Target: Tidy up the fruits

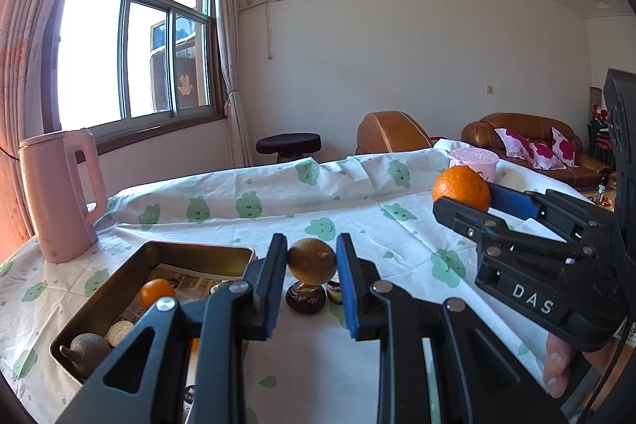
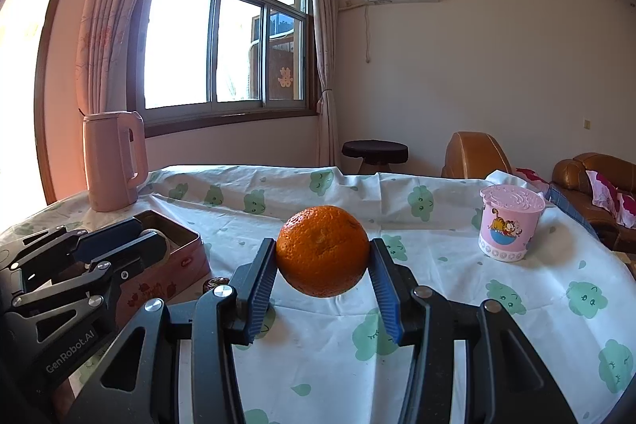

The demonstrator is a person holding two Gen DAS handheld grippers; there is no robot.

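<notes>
My left gripper [image 1: 312,261] is shut on a brown round fruit [image 1: 311,260] and holds it above the table, just right of a metal tin [image 1: 198,251]. The tin holds a small orange [image 1: 156,291], a dark fruit [image 1: 85,348] and a pale one [image 1: 119,332]. Two dark fruits [image 1: 305,299] lie on the cloth below the held fruit. My right gripper [image 2: 322,251] is shut on a large orange [image 2: 322,251] held above the table; it also shows in the left wrist view [image 1: 461,187]. The tin [image 2: 179,245] lies left of it.
A pink kettle [image 1: 59,193] stands at the table's far left [image 2: 111,161]. A pink cartoon cup [image 2: 510,225] stands at the right [image 1: 475,161]. The table carries a white cloth with green prints [image 2: 437,304]. A stool [image 2: 375,150] and brown sofas [image 1: 536,134] stand beyond.
</notes>
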